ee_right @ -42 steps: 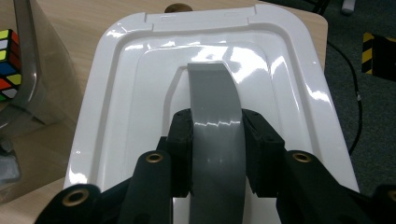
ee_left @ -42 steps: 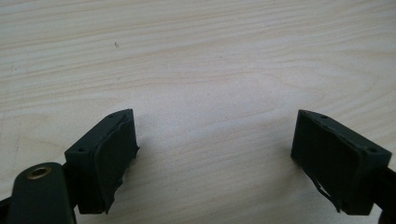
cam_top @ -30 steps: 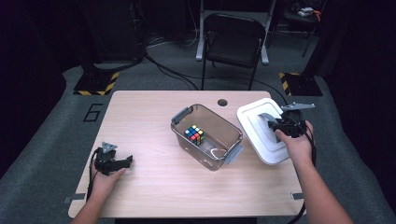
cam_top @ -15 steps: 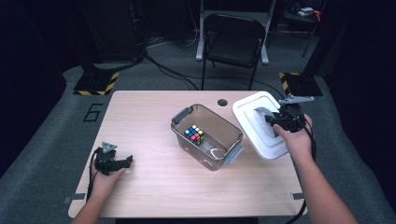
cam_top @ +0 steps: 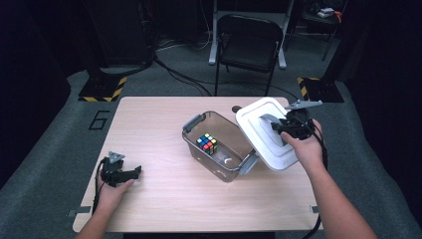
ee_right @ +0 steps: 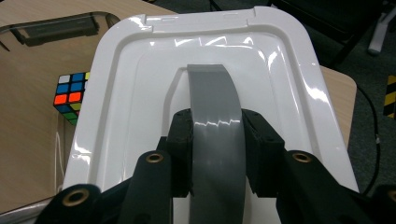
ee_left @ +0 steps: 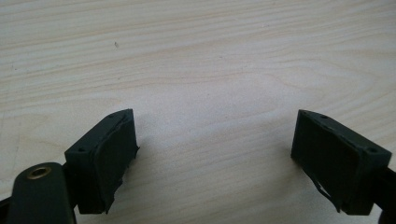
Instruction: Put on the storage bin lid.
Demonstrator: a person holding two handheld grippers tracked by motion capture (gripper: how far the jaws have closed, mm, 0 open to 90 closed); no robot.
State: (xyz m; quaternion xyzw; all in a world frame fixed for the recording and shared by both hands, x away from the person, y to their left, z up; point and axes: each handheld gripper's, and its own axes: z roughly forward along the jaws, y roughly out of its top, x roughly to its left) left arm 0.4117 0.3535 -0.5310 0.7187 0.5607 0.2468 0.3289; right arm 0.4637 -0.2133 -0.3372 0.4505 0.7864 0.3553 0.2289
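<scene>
I have the right gripper (cam_top: 279, 130) pinched on the grey handle (ee_right: 215, 135) that arches over the middle of the white lid (cam_top: 266, 133), its two black jaws pressing that strap from either side; gripping there puts the hold near the lid's centre, so it should hang fairly balanced rather than swing from one edge. The lid is tilted, held off the table at the right, its left edge hanging just over the right end of the clear box (cam_top: 219, 144), which to my eye suits carrying it across to cover the box. The box sits open in the middle of the table (cam_top: 149, 124), turned at an angle, with its grey latches (cam_top: 193, 122) folded outward at the far-left and near-right ends, leaving the rim free for the lid to seat. Inside, towards the far end, lies the colour cube (cam_top: 207, 143), resting on the floor of the box. My left gripper (cam_top: 130, 173) rests on the near left of the table with its jaws spread wide and only bare wood between them, well apart from the box; I judge it parked there to stay out of the lid's path.
</scene>
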